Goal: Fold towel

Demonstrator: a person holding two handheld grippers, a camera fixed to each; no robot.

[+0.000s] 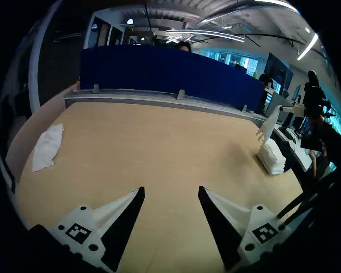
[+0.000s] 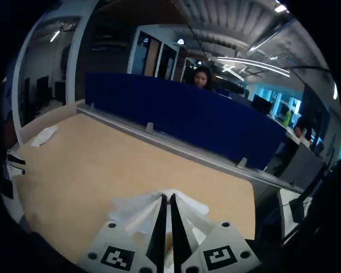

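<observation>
white towel [image 2: 125, 207], blue divider [image 2: 179, 118]

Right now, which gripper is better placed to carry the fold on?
Right. The right gripper is shut on the white towel, while the left gripper hangs open over bare table, touching no cloth.

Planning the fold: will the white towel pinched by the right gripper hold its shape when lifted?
Probably not: the towel bunches limply around the right gripper, so likely floppy. Likely light too, since a narrow pinch holds it.
</observation>
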